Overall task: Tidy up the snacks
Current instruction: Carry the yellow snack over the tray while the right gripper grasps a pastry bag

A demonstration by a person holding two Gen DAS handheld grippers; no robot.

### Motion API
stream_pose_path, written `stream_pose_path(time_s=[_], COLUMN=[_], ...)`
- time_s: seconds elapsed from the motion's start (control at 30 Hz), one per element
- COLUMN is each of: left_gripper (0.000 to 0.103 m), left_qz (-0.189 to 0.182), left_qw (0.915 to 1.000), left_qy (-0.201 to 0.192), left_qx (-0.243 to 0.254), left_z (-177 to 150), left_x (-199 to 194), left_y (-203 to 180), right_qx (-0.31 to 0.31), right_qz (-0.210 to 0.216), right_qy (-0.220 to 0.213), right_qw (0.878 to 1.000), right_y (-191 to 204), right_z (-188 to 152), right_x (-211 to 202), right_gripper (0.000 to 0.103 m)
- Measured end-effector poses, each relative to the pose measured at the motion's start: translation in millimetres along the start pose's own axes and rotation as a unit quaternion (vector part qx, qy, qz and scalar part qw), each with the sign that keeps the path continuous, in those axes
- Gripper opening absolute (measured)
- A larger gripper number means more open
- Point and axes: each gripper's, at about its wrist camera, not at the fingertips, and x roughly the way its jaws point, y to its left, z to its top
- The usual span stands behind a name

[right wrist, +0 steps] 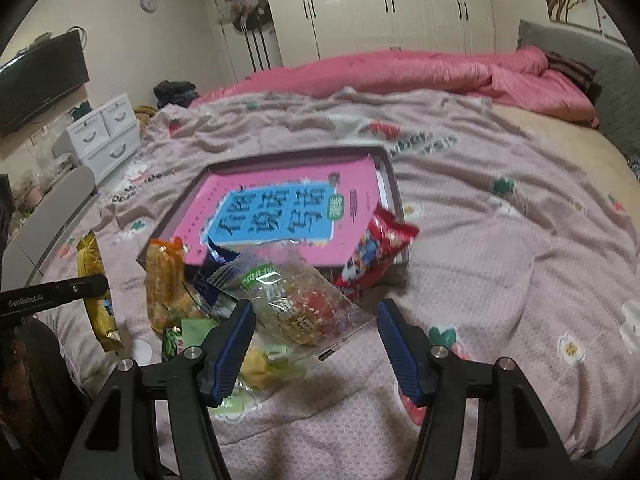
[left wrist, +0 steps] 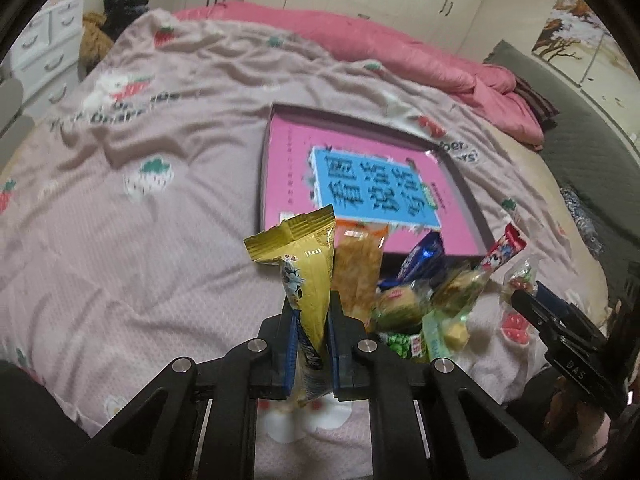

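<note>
2 grippers: left clamps the light, crinkly yellow packet mid-body; right gapes around a clear bag.

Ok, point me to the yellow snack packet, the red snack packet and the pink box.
yellow snack packet (left wrist: pixel 310 280), left wrist view, mid-body above the pads.
red snack packet (right wrist: pixel 374 254), right wrist view, middle of the wrapper.
pink box (right wrist: pixel 394 184), right wrist view, right-hand wall.

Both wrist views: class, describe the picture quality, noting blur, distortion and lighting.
Left wrist view: fisheye bends the bedspread; box lettering smeared, yellow packet in the left gripper fairly sharp. Right wrist view: same curving, dark corners, clear packet and red packet blurred; dim, warm indoor light.
</note>
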Motion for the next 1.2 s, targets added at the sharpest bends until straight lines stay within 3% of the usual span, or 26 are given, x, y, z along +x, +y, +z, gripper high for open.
stream_pose_path(time_s=[0.53,1.2], left_gripper=[0.013,0.013], left_qz=[-0.005,0.004], left_qw=[0.9967,0.9918], left_qy=[-0.077,-0.128], left_qx=[0.025,0.008], left_z=[34,85], left_x=[-15,20], left_y=[-14,-10], right_qx=[0.014,-0.002], right_qz=[0.013,0.010], right_qy=[-0.046,-0.069], right_qw=[0.999,0.998], right_y=[-3,-3], right_z=[20,45], right_x=[-6,15], right_gripper=[0.063,0.063])
